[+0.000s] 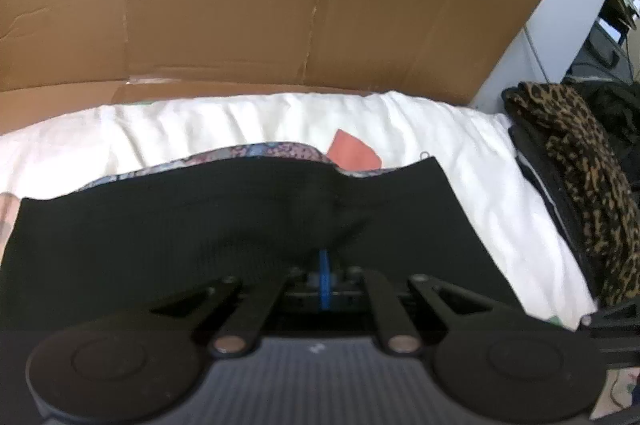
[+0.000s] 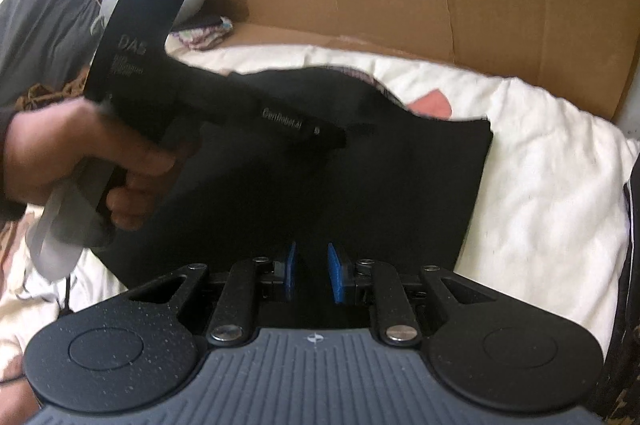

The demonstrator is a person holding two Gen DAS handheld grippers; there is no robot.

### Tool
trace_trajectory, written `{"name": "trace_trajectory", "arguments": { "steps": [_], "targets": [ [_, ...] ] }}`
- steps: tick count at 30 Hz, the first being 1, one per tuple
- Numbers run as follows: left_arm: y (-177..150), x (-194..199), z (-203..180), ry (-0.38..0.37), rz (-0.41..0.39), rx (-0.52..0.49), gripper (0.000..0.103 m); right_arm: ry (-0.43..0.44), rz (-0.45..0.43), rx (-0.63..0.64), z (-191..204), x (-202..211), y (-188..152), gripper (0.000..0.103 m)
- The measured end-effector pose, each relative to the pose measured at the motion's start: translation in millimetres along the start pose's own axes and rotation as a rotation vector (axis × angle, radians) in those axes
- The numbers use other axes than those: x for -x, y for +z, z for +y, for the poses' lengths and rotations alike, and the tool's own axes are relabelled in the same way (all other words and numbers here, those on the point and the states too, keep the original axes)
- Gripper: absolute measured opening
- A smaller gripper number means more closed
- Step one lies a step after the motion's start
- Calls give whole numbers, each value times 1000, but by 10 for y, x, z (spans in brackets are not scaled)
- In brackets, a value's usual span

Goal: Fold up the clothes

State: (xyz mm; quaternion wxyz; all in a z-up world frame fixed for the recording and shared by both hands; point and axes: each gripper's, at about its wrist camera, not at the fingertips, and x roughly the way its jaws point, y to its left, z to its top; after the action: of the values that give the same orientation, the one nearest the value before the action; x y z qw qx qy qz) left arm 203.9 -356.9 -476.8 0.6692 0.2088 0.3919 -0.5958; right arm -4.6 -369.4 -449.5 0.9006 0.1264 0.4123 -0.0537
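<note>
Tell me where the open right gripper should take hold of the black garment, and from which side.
Take the black garment at its near hem, just ahead of the right gripper, coming in low from the near side. That edge lies flat on the white bedding and its right half is free, while the left gripper looks shut on the cloth further left.

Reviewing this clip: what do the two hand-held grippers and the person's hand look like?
Both hand-held grippers, left and right, are matte black with round side discs, ribbed grey decks, silver pivot pins and blue pads. The left one's body bears white lettering, partly legible as "DAS". The bare left hand wraps a grey handle.
</note>
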Motion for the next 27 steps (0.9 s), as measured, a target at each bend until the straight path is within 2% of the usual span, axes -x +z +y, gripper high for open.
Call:
{"name": "trace_trajectory", "arguments": {
  "steps": [6, 10, 14, 18, 21, 26, 27],
  "targets": [
    [62, -56, -13, 2, 24, -37, 3, -22, 54, -6, -92, 123, -266, 23],
    [98, -70, 39, -12, 40, 19, 3, -38, 70, -22, -115, 251, -444, 23],
    [206, 17, 64, -11, 56, 131, 2, -45, 53, -52, -130, 383, -470, 24],
    [300, 239, -14, -6, 8, 70, 3, -44, 14, -52, -106, 451, -401, 24],
    [289, 410, -67, -42, -26, 63, 3, -46, 1, -62, -99, 444, -353, 24],
    [75, 677, -283, -20, -18, -68, 4, -42, -17, -109, -65, 413, -349, 25],
    [13, 737, -292, -18, -11, -70, 4, -38, -23, -128, -59, 415, -358, 27]
  ]
}}
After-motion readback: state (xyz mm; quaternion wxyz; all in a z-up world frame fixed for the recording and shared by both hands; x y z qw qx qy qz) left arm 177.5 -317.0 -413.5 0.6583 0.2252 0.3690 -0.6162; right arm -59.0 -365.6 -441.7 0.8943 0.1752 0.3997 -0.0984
